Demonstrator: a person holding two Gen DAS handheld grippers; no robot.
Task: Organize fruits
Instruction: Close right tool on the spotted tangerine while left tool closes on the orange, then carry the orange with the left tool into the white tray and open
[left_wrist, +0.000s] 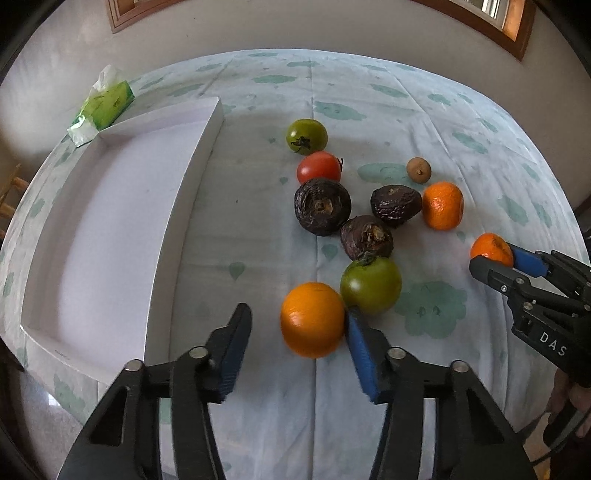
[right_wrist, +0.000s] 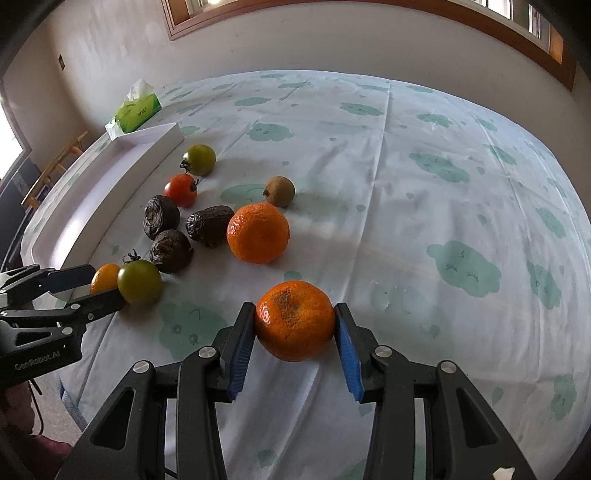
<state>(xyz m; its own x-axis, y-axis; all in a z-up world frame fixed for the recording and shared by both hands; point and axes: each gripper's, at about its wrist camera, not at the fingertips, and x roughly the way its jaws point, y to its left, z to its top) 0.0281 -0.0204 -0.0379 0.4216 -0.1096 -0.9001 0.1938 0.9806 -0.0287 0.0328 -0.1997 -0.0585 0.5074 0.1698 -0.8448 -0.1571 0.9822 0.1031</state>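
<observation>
Right gripper (right_wrist: 295, 325) clamping a dimpled, rough-skinned orange mandarin (right_wrist: 294, 320), left gripper (left_wrist: 298, 332) spread around a smooth glossy orange tomato (left_wrist: 312, 319), one blue ribbed pad touching, shallow white rectangular tray (left_wrist: 110, 236) beside.

Pale wall (right_wrist: 332, 44) w/ wood-framed window (right_wrist: 480, 22), daylight; wooden chair (right_wrist: 55, 166) at left.

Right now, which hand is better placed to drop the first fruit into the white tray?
Left, probably. The left gripper sits beside the tray, open around the orange fruit, not yet clamped. The right gripper already grips a mandarin but is farther from the tray, across the pile.
</observation>
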